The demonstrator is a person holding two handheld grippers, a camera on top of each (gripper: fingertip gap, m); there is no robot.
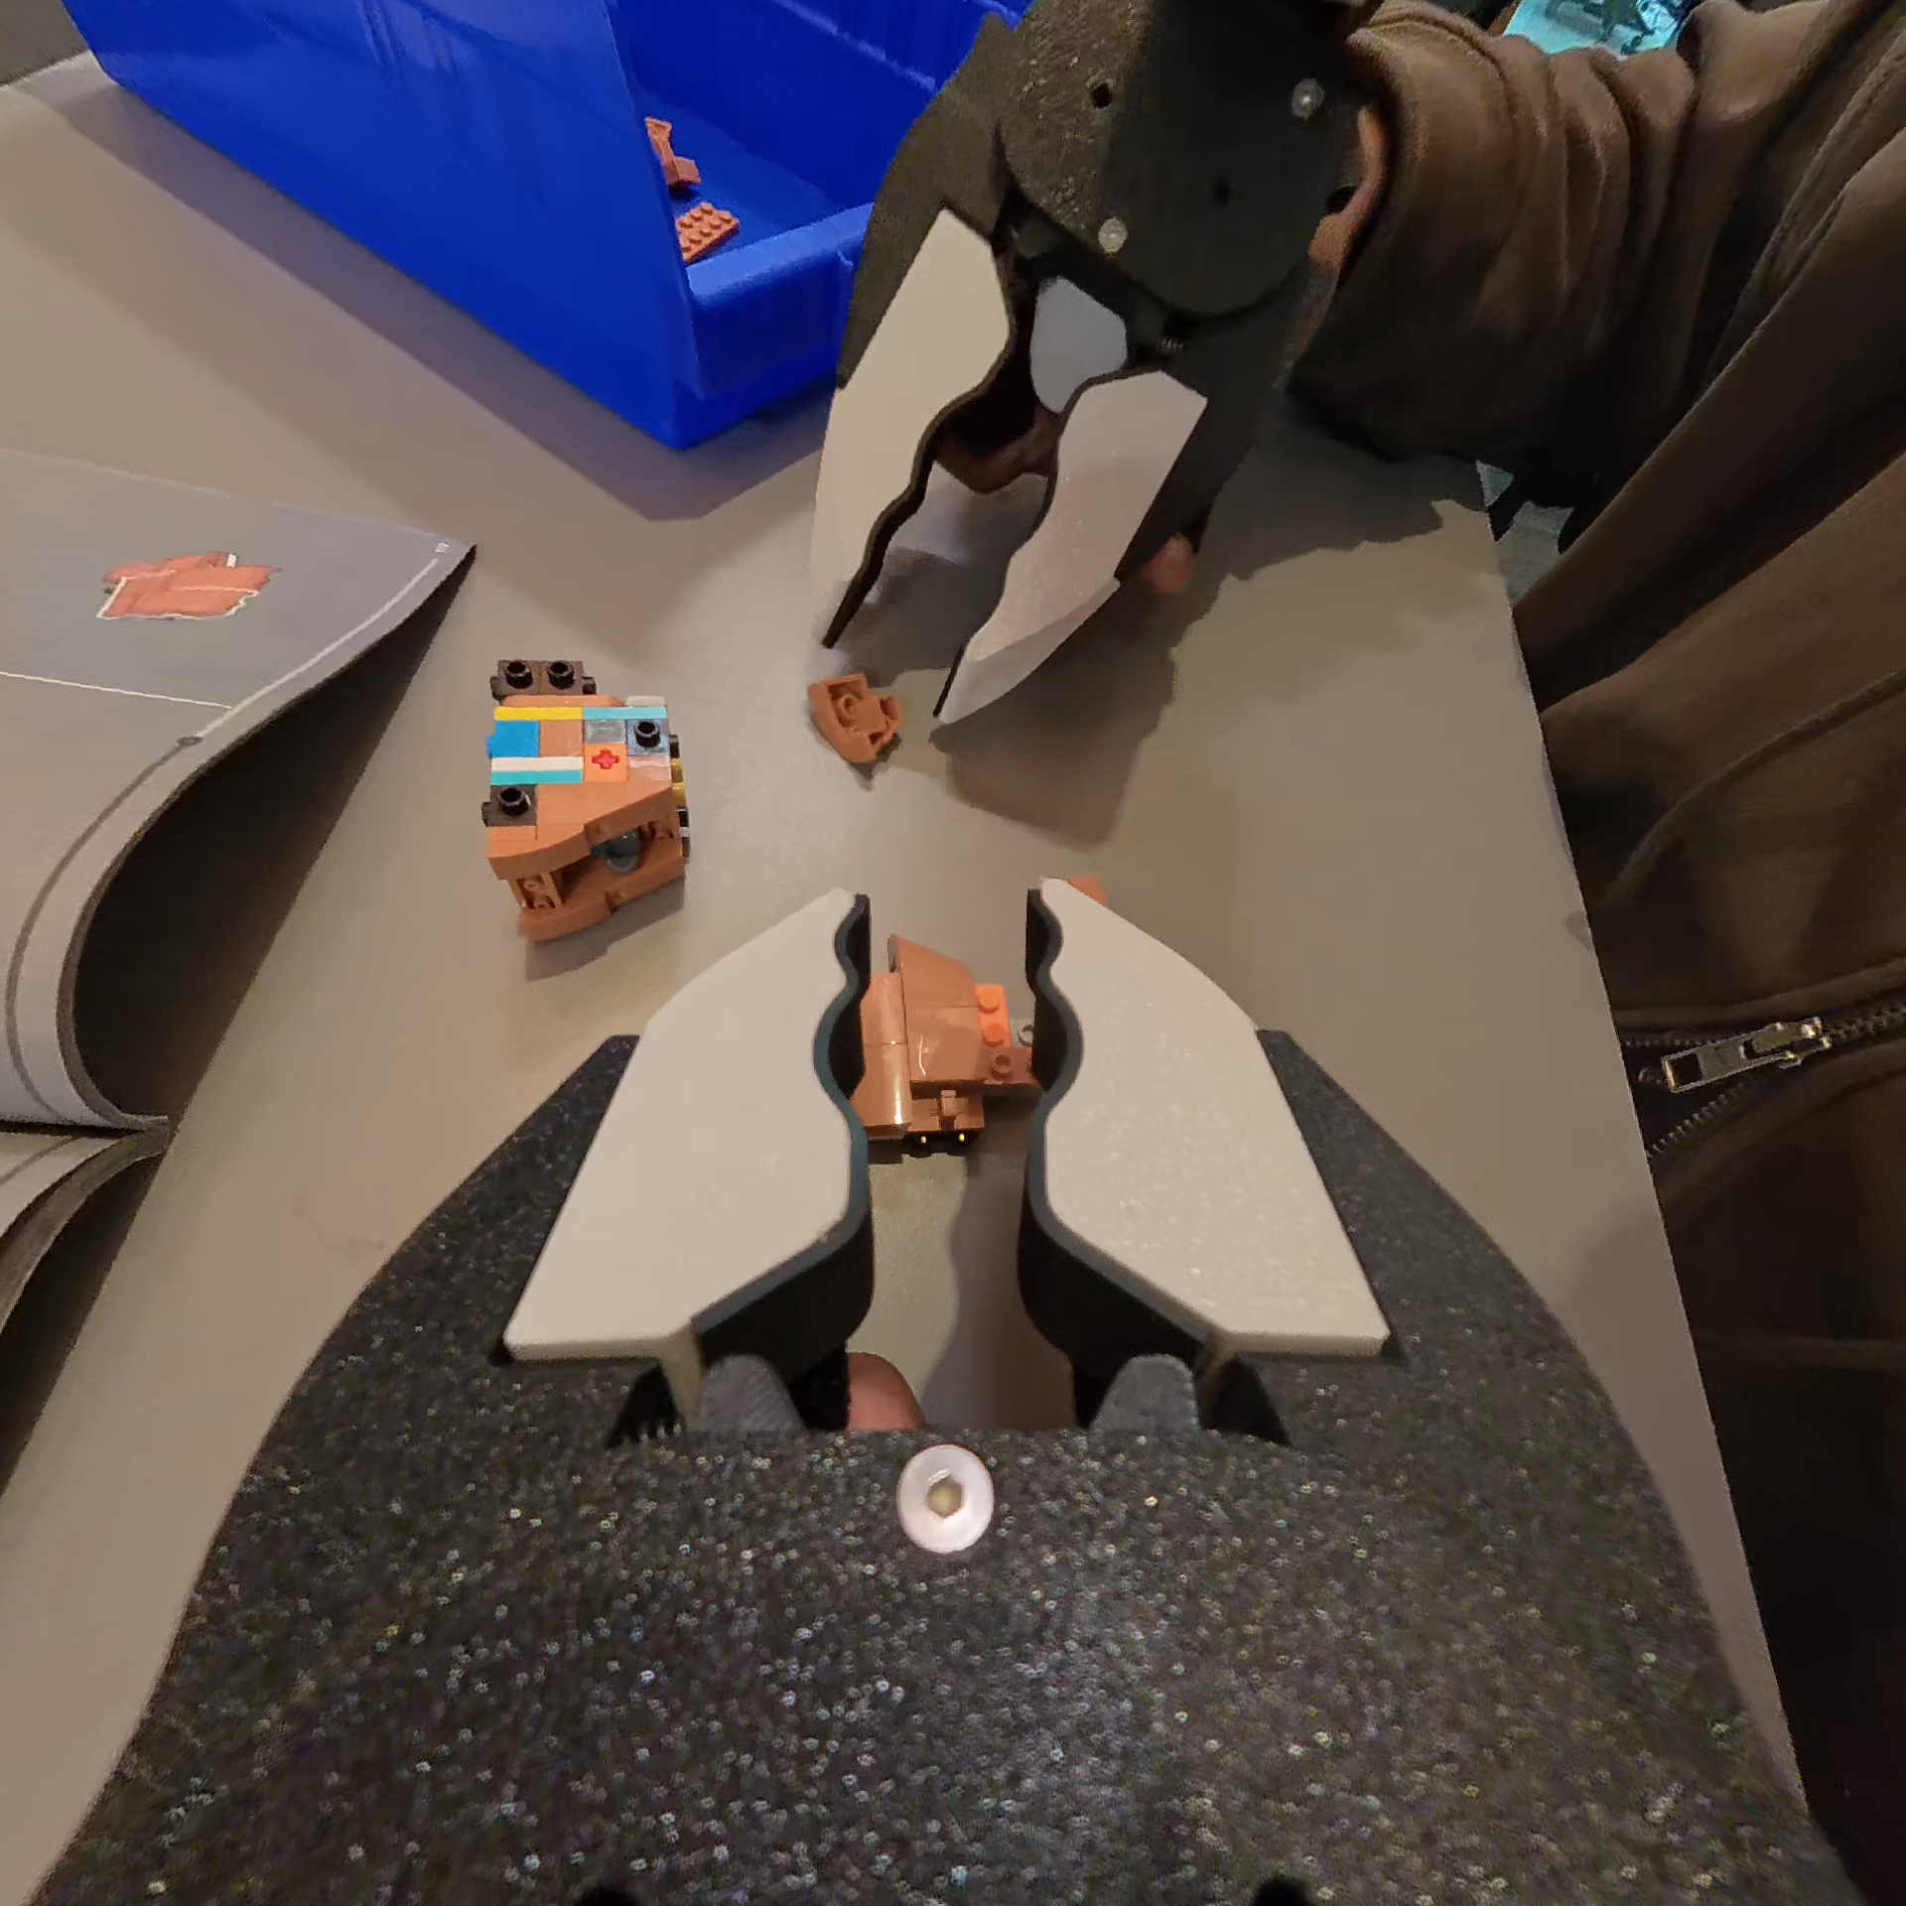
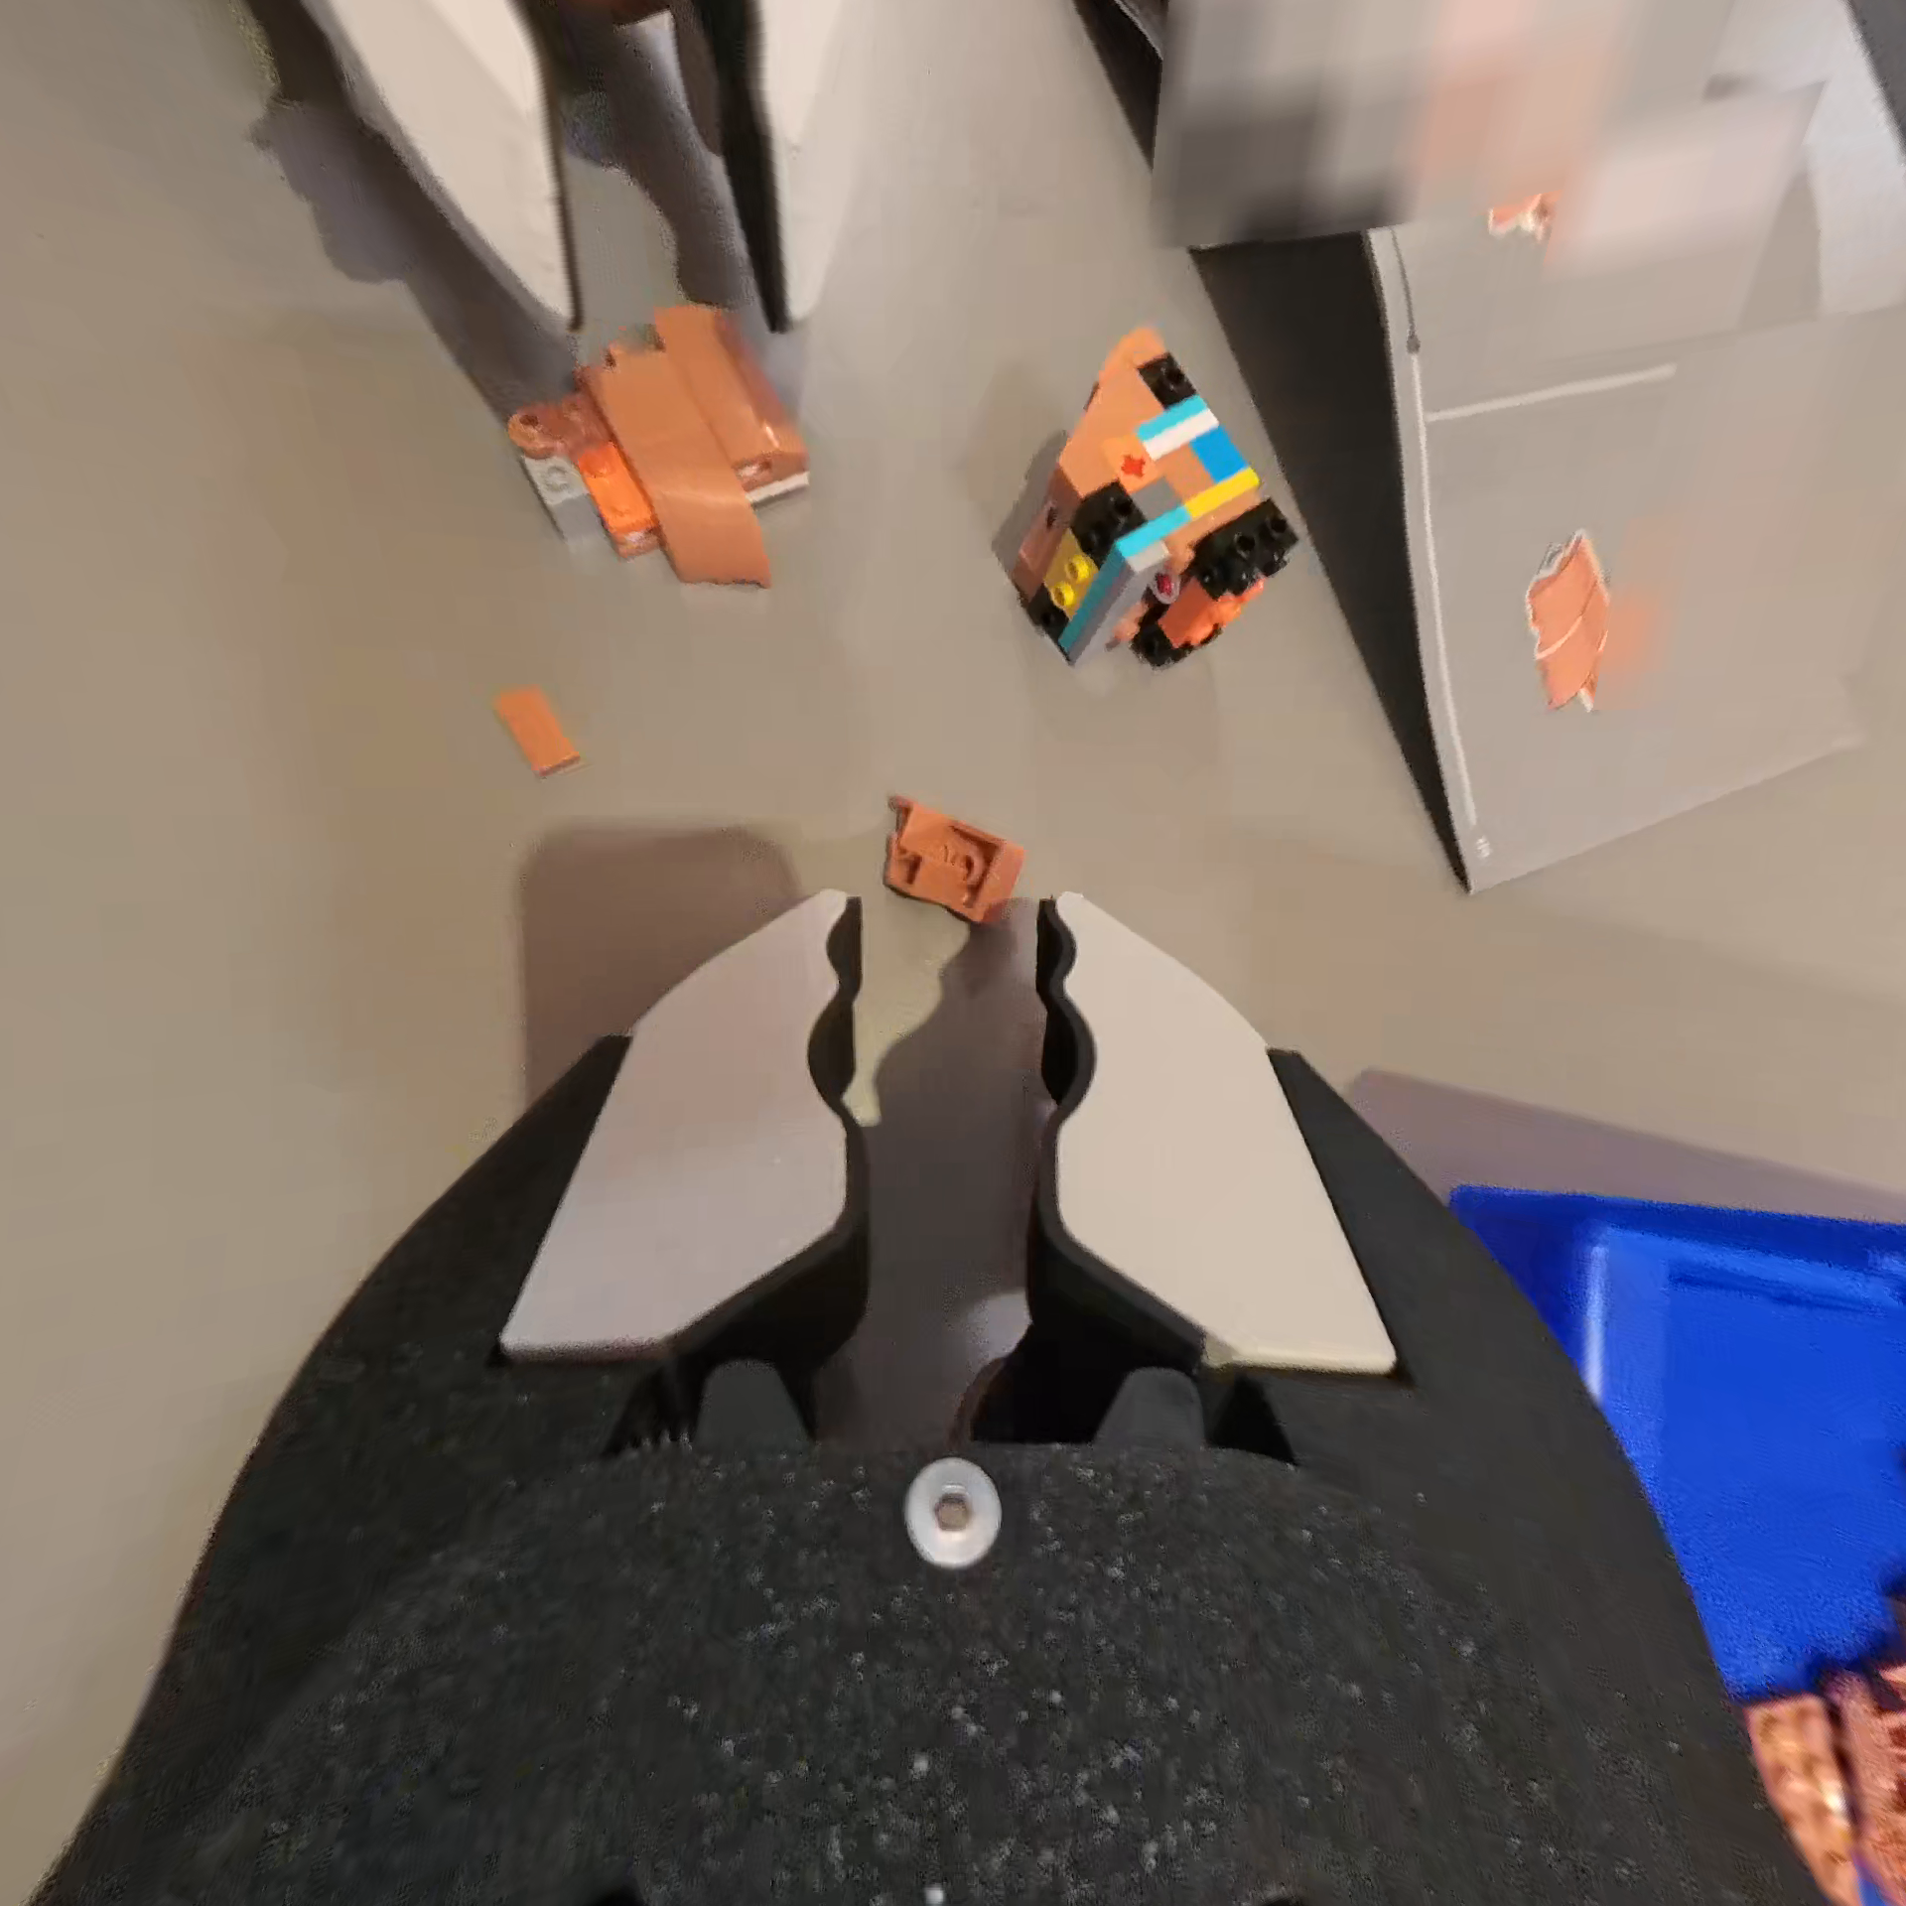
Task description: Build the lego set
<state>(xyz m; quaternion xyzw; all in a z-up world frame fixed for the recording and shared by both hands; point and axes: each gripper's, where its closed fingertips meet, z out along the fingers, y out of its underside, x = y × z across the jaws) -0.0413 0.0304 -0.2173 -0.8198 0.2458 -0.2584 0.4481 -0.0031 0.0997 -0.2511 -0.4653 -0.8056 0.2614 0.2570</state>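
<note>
Well, two sub-assemblies exist: multicoloured block [image 1: 583,799] at nine o'clock, brown section [image 1: 933,1042] loosely between the parted left gripper [image 1: 947,908]. Right gripper [image 2: 947,908] gapes empty over a loose curved brick [image 2: 954,856]. Joining remains.

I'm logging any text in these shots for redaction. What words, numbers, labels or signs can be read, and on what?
Instruction booklet: a tiny mark at the page corner, too small to read.
Small brown piece: moulded marks on its underside, too blurred to read.
Multicoloured build: a small red cross-shaped sign on one tile, no words.
Blue bin: no writing shows.
No text here is legible enough to quote.
</note>
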